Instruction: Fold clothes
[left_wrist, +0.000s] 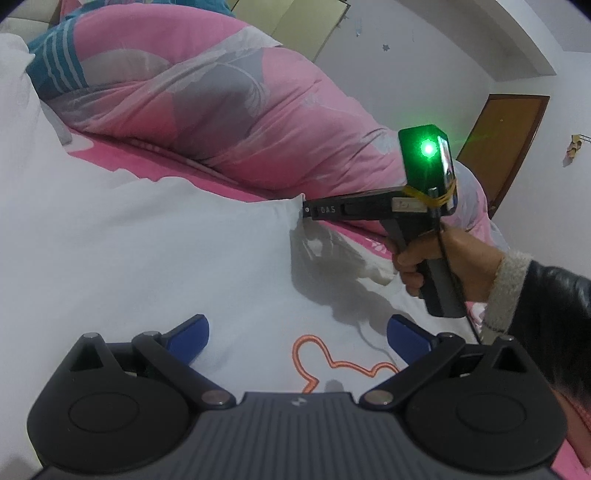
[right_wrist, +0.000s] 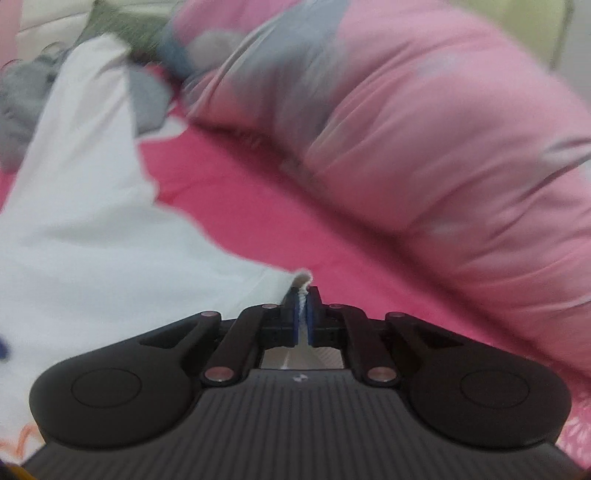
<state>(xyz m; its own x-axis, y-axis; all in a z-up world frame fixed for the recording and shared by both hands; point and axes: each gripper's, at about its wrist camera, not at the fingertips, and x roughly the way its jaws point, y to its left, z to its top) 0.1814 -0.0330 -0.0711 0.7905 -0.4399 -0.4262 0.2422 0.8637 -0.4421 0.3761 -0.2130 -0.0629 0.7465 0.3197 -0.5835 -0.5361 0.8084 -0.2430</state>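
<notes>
A white garment (left_wrist: 155, 240) with an orange outline print (left_wrist: 325, 362) lies spread on the pink bed. My left gripper (left_wrist: 297, 338) hovers over it near the print, its blue pads wide apart with nothing between them. My right gripper (left_wrist: 304, 211), held by a hand (left_wrist: 428, 258) in a dark sleeve, has pinched the far right corner of the garment and lifts it off the sheet. In the right wrist view the right gripper (right_wrist: 303, 295) is shut on that white fabric edge (right_wrist: 301, 278), and the white garment (right_wrist: 92, 236) trails off to the left.
A bulky pink and grey quilt (left_wrist: 229, 110) lies along the far side of the bed, also the quilt (right_wrist: 443, 147) in the right wrist view. The pink sheet (right_wrist: 240, 206) shows between garment and quilt. A brown door (left_wrist: 506, 147) stands at the far right.
</notes>
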